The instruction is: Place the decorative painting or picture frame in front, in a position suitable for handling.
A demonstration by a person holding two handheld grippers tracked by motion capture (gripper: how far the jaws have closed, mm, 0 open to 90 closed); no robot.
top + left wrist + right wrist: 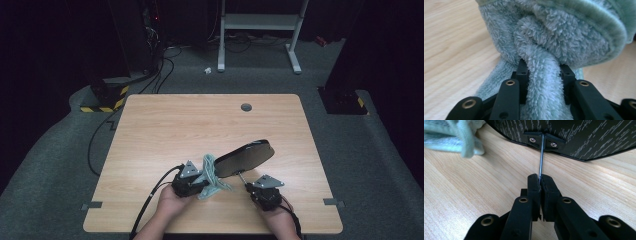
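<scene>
The work in hand looks like wiping a dark oval pan [245, 158] with a fluffy pale-green cloth [210, 176], and it appears to be at or near the point of contact rather than finished. The right gripper [248, 187] has its jaws clamped tight on the pan's thin wire handle [540, 162], which runs up to a small screwed bracket on the dark speckled body; the pan is held tilted, its far end raised over the middle of the table [165, 125], its near end low toward the near edge. The left gripper [204, 183] is closed on a bunched fold of the cloth, the pile squeezed between its jaws in the left gripper view [541, 82], with the rest of the cloth mounded above and ahead of them. In the high view the cloth sits just left of the pan's lower end, touching it or very nearly so; I cannot tell which. Both grasps are therefore done and the two things are brought together near the table's near edge, roughly midway along it. What seems left is the wiping itself across the pan's surface, then setting pan and cloth down. No cleaned or dirty patch is visible to judge progress by.
</scene>
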